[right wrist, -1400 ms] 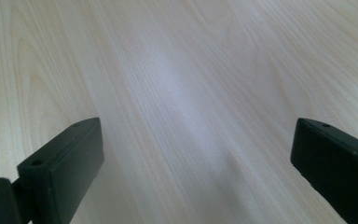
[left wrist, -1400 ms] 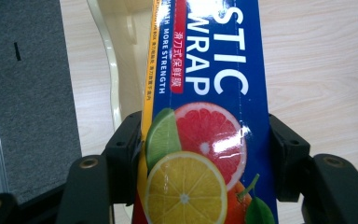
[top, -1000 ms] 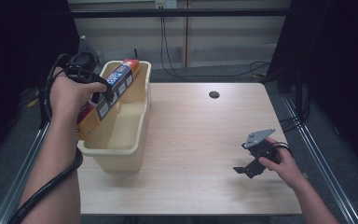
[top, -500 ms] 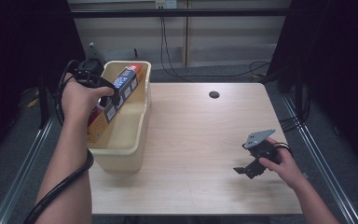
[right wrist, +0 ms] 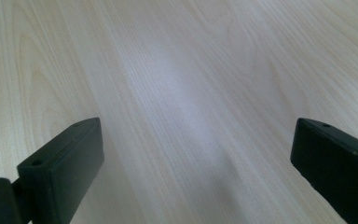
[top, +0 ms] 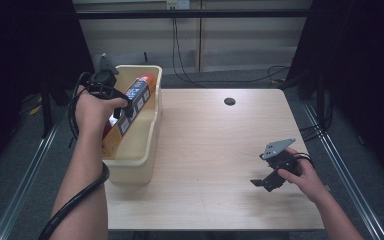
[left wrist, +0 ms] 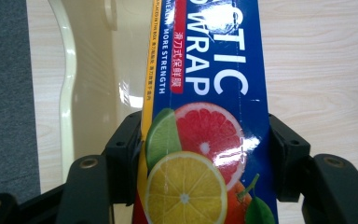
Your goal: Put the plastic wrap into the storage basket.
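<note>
High view: the plastic wrap box [top: 130, 107] hangs over the cream tub [top: 152, 131] at the table's 9 o'clock side, clamped in the left gripper [top: 122, 106].
Long axis of the box: slanted, upper end toward 1 o'clock by the tub's far rim, lower end toward 7 o'clock, down inside the tub against its left wall.
Axis against tub: the box runs nearly along the tub's own length, so it appears set to go in lengthwise rather than across.
Left gripper view: both black jaws press on the two narrow sides of the plastic wrap box [left wrist: 205, 140]; the printed face with citrus slices looks at the camera.
Left fingers [left wrist: 126, 154]: narrow, closed on the box near its lower third; no gap shows at either pad.
Box from the fingers: it extends away toward 12 o'clock in this view, with the tub [left wrist: 67, 93] interior at 10 o'clock and bare table [left wrist: 321, 70] at 2 o'clock.
Right gripper [top: 272, 176]: resting on the table at 4 o'clock, well apart from tub and box.
Right gripper view: jaws stand wide with only wood grain between them.
Nearer hand: the left, already holding; the right is idle.
Judgement: the coming move likely turns on lowering the box along the tub's length until it lies flat.
</note>
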A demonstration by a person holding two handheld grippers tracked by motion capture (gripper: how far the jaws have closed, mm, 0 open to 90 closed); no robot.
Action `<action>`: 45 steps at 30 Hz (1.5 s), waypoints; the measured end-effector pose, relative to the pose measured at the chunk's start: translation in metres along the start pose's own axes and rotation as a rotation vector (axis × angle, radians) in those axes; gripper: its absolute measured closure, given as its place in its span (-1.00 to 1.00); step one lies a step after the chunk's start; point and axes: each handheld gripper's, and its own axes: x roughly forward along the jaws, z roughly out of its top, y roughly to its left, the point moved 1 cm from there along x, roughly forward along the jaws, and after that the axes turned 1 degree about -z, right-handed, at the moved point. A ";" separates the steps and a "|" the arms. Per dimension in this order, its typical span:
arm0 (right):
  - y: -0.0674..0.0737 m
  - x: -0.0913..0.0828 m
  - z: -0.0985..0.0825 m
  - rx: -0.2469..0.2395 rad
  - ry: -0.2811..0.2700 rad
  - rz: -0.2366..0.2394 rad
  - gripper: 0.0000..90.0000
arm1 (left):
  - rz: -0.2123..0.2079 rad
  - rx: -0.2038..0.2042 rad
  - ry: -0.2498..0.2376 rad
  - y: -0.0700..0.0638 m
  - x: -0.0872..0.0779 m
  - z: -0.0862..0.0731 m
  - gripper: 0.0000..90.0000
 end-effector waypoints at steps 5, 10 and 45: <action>0.001 0.001 0.000 -0.001 0.008 -0.007 -0.94 | 0.003 -0.016 0.003 0.001 0.004 -0.001 -0.10; 0.001 0.001 0.000 -0.002 0.008 -0.007 -0.94 | 0.011 -0.032 0.013 0.002 0.008 -0.004 -0.10; -0.001 0.000 -0.001 0.005 0.004 -0.009 -0.94 | 0.046 -0.106 0.111 0.010 0.054 -0.019 -0.11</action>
